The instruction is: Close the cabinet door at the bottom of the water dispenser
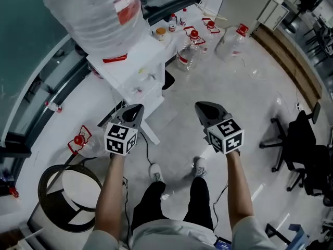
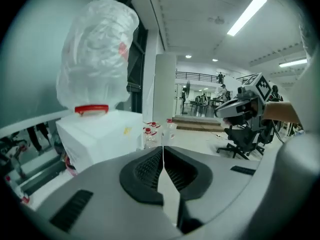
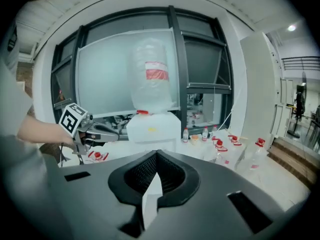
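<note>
Head view: white water dispenser (image 1: 132, 69) at 11 o'clock under a clear jug (image 1: 93, 9), cabinet door (image 1: 151, 133) apparently the thin white edge swung out at its base (not certain), left gripper (image 1: 138, 108) and right gripper (image 1: 200, 107) above the floor nearby. Left gripper view: jaws pressed together on nothing, dispenser at 9 o'clock, door hidden. Right gripper view: jaws likewise closed and empty, dispenser at 12 o'clock; likely risk is a closed tip skidding off that narrow edge.

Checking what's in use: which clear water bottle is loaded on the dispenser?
The big clear plastic bottle with a red label, upended atop the white water dispenser; the smaller red-capped bottles sit on the floor beside it.
</note>
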`<state>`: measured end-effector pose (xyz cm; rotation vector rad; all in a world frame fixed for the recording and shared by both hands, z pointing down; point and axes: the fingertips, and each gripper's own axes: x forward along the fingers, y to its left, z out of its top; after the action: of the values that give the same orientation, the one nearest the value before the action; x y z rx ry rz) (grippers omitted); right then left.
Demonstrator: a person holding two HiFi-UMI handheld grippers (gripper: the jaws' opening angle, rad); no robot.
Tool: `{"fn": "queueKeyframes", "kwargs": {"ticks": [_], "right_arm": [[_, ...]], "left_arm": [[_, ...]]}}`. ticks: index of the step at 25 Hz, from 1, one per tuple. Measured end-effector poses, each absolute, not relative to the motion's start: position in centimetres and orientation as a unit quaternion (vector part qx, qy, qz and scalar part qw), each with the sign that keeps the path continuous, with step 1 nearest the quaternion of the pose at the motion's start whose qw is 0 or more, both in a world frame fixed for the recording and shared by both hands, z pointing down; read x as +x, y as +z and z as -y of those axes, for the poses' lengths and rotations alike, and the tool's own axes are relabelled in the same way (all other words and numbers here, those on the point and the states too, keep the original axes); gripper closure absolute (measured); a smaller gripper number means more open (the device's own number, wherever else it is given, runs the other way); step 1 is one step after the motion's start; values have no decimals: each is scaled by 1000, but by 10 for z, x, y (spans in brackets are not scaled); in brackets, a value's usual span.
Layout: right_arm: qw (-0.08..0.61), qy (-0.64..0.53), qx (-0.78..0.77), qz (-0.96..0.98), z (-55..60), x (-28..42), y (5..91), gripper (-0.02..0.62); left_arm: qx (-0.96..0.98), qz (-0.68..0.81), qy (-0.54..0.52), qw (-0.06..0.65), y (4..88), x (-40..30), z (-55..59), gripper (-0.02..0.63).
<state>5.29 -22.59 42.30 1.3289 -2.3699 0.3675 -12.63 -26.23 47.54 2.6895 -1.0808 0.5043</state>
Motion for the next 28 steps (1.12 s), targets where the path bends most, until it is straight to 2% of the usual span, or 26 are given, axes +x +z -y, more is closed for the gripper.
{"fn": "queueKeyframes", "kwargs": {"ticks": [4, 7, 8, 9, 10, 15, 28], "right_arm": [[219, 150, 444, 856, 212, 57, 497, 574], [208, 173, 440, 856, 205, 60, 538, 572], [201, 182, 439, 857, 203, 62, 550, 572], [194, 192, 437, 857, 202, 65, 564, 572], [187, 198, 434, 859, 199, 69, 578, 572], [196, 193, 432, 859, 183, 82, 644, 572], [242, 233, 374, 865, 177, 73, 765, 571]], "left_arm": [[891, 390, 186, 141, 549, -120, 241, 584], [881, 395, 194, 175, 604, -116, 222, 577], [877, 392, 201, 190, 624, -114, 215, 551], [873, 388, 212, 205, 646, -112, 208, 471], [868, 384, 224, 220, 669, -110, 201, 427], [835, 400, 261, 273, 766, -113, 173, 412], [764, 397, 331, 386, 926, -108, 109, 393]]}}
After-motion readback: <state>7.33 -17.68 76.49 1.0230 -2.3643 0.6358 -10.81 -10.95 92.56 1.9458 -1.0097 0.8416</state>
